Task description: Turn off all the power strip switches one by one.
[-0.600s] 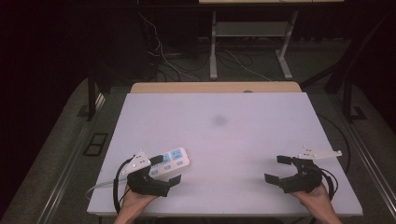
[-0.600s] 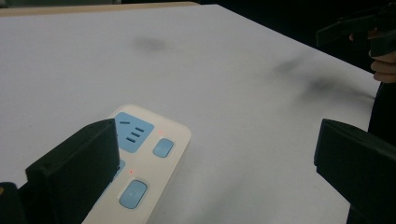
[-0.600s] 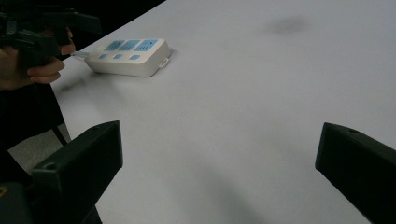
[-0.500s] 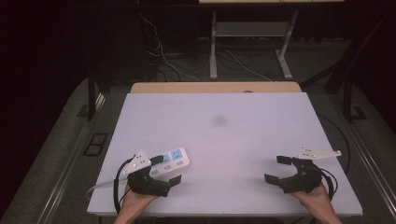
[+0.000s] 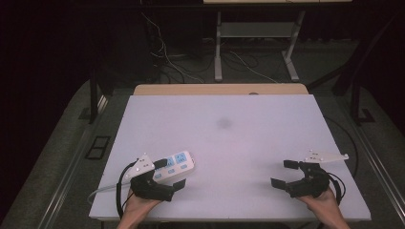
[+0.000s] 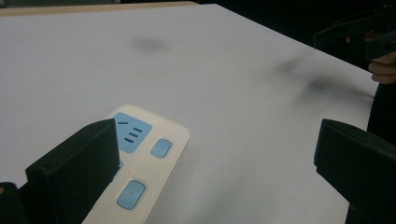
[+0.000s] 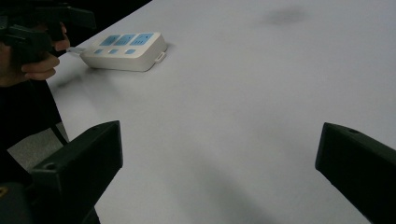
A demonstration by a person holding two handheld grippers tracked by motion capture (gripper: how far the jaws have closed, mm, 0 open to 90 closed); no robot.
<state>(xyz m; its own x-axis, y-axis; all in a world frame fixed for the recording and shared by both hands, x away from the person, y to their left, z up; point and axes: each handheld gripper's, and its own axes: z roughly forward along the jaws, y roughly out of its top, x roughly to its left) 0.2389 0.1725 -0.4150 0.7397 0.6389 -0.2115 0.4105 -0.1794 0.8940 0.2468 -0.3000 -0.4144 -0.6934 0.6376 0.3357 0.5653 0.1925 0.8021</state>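
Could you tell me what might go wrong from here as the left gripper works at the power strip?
1. The left gripper is open with one jaw over the power strip, not astride it, so closing now might push the strip aside.
2. The strip's white cable trails off the table's near left edge; a pull could drag the strip.
3. The right gripper is open and far off, so it probably cannot steady the strip.

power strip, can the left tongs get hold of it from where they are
Probably yes. The left tongs stand open right at the power strip, one jaw over its near end, and nothing on the table lies between them.
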